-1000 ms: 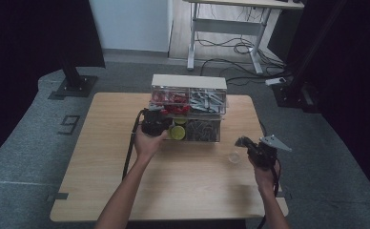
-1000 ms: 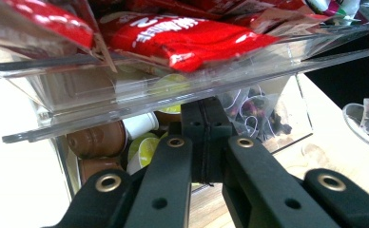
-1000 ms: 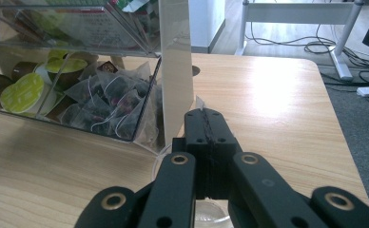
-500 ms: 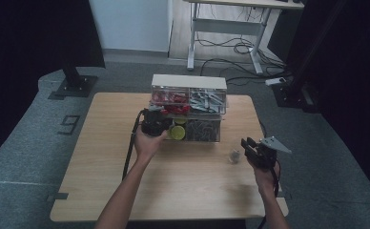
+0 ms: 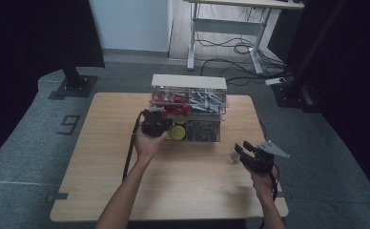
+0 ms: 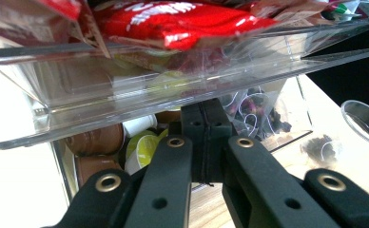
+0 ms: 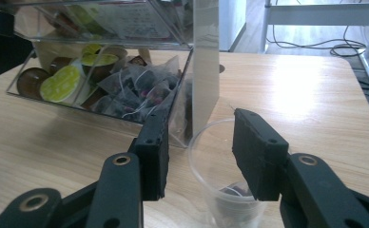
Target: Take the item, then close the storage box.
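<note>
On a wooden table (image 5: 126,191), the closed left gripper (image 5: 155,125) steadies the clear acrylic organizer (image 5: 188,107) while the right gripper (image 7: 199,156), jaws just opening, releases the tea-bag-loaded plastic cup (image 7: 220,190) between them, beside the organizer.

I worked in what looked like a lab or recording studio: black curtains (image 5: 25,33) hung around a lone wooden table (image 5: 102,191) on grey carpet (image 5: 25,143), and loose cables (image 5: 231,47) trailed under a metal-framed desk (image 5: 221,24) behind
</note>
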A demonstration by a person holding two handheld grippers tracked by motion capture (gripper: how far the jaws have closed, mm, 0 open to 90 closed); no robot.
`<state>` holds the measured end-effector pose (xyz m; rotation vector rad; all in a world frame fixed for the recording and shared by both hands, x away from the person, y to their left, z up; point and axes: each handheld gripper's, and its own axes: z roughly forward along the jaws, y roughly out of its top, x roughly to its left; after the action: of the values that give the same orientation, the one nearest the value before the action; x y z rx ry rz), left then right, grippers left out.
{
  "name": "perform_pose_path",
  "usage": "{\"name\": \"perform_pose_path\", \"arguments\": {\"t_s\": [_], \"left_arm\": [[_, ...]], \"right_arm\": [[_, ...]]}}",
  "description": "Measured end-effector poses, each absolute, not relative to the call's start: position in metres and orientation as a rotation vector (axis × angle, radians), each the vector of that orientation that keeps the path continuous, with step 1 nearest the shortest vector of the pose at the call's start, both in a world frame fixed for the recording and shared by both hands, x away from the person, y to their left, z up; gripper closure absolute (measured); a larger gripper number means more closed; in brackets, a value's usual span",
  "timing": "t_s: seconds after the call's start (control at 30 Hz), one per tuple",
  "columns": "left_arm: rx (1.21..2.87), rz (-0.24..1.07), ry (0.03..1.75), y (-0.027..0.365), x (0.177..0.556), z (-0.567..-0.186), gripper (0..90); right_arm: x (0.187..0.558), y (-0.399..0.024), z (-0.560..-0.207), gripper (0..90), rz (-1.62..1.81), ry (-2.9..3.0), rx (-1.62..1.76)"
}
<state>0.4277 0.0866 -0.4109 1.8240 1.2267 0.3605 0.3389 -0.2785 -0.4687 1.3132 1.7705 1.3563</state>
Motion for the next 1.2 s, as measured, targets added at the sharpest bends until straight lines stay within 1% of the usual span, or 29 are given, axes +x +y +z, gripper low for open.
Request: {"name": "perform_pose_path", "arguments": {"t_s": [0.47, 0.8, 1.2], "left_arm": [[1.817, 0.348, 1.232, 0.089, 0.424, -0.419, 90.0], [1.823, 0.347, 1.229, 0.089, 0.422, -0.423, 90.0], [1.824, 0.325, 1.239, 0.09, 0.417, -0.433, 90.0]], "right_arm": [[0.328, -0.275, -0.474, 55.6, 1.369, 1.788, 1.293], [0.324, -0.276, -0.487, 55.7, 1.353, 1.805, 1.317], [0.32, -0.281, -0.493, 56.1, 1.345, 1.812, 1.328]]}}
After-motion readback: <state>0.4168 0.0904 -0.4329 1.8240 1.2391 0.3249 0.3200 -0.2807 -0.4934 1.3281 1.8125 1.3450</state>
